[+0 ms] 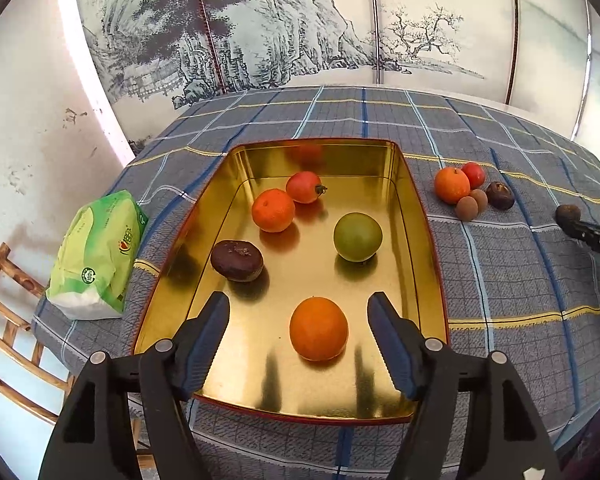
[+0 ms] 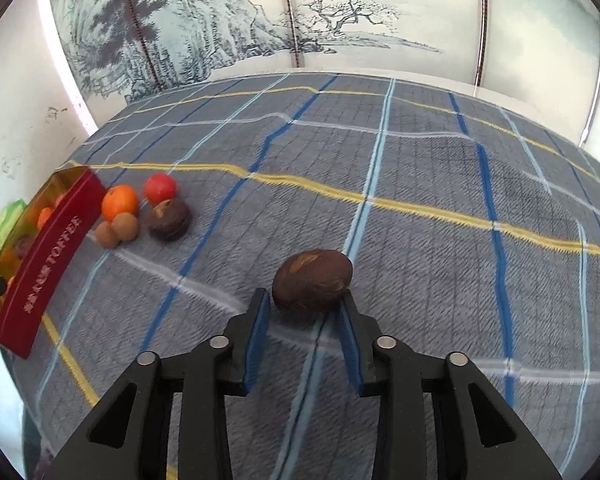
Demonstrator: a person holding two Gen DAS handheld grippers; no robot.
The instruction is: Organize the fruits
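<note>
A gold tin tray (image 1: 416, 216) holds an orange (image 1: 318, 328), a green fruit (image 1: 357, 236), a tangerine (image 1: 273, 210), a red tomato (image 1: 304, 187) and a dark brown fruit (image 1: 237, 261). My left gripper (image 1: 298, 314) is open above the tray's near end, its jaws either side of the orange. My right gripper (image 2: 305, 300) is shut on a dark brown fruit (image 2: 312, 280) just above the cloth; it also shows in the left wrist view (image 1: 568, 213). A cluster of loose fruits (image 2: 140, 212) lies on the cloth beside the tray (image 2: 44, 264).
A green tissue pack (image 1: 96, 256) lies on the table's left edge. A wooden chair (image 1: 4, 320) stands below it at the left. A painted screen (image 1: 300, 20) backs the table. The checked cloth (image 2: 420, 208) stretches to the right.
</note>
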